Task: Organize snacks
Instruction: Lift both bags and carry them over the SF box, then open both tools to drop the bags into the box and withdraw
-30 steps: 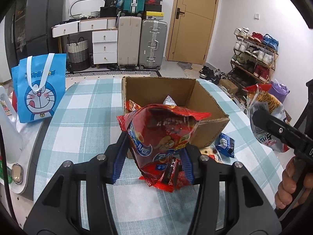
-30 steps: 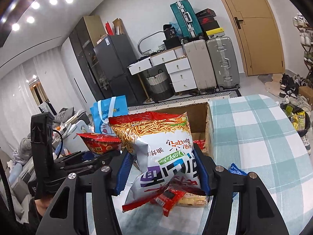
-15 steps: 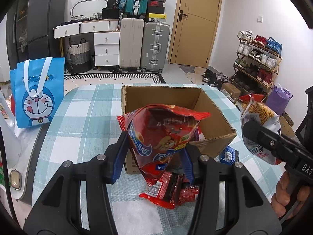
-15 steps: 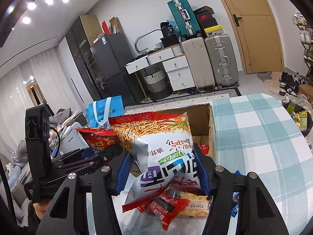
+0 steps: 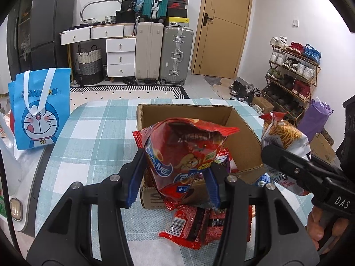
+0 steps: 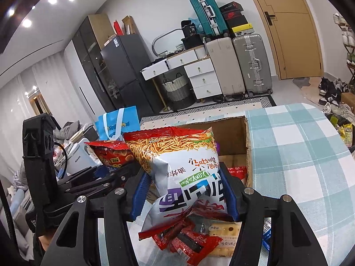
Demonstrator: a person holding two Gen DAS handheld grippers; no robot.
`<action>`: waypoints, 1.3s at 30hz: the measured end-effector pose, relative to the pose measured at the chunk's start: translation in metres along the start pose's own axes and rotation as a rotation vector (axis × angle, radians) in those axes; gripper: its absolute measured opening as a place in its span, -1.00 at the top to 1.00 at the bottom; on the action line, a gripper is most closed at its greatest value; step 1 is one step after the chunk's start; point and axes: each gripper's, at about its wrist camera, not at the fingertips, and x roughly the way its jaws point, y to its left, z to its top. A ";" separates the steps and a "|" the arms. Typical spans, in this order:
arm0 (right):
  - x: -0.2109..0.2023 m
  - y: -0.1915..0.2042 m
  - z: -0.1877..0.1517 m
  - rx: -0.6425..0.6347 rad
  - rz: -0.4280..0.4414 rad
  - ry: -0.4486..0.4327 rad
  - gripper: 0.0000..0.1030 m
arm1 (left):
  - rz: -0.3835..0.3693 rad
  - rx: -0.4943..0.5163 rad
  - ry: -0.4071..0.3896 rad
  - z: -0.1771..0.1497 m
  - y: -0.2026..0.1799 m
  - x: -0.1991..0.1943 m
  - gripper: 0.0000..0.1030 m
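My left gripper [image 5: 173, 180] is shut on a red snack bag [image 5: 184, 153], held upright just in front of the open cardboard box [image 5: 241, 133]. My right gripper [image 6: 185, 191] is shut on a white and red noodle snack bag [image 6: 184, 168], also lifted near the box [image 6: 246, 137]. In the left wrist view the right gripper [image 5: 295, 166] with its noodle bag [image 5: 286, 135] hangs beside the box's right wall. In the right wrist view the left gripper's red bag [image 6: 111, 153] shows at the left. Some packets lie inside the box.
Red packets [image 5: 199, 223] and a biscuit pack [image 6: 224, 237] lie on the checked tablecloth [image 5: 93, 146] before the box, a blue packet [image 6: 266, 239] to its right. A blue cartoon bag [image 5: 37, 110] stands at the table's left edge. Suitcases, drawers and a shoe rack line the room.
Both grippers have drawn back from the box with their bags still held, so the box looks farther off and more loose packets show beneath them.
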 end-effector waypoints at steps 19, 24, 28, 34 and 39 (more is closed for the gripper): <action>0.025 -0.008 0.009 0.022 -0.029 0.025 -0.15 | 0.035 0.021 0.035 0.002 0.004 0.039 0.09; 0.036 -0.012 0.013 0.019 -0.062 0.057 -0.17 | 0.040 0.042 0.057 0.000 0.002 0.055 0.09; 0.036 -0.012 0.016 0.000 -0.078 0.049 -0.38 | 0.055 0.058 0.064 -0.004 -0.001 0.064 0.08; 0.018 -0.015 0.016 -0.022 -0.082 0.013 -0.64 | 0.021 0.068 0.079 -0.006 -0.004 0.061 -0.21; 0.001 -0.021 0.007 -0.039 -0.104 0.012 -0.87 | -0.017 0.050 0.058 -0.007 -0.005 0.046 -0.63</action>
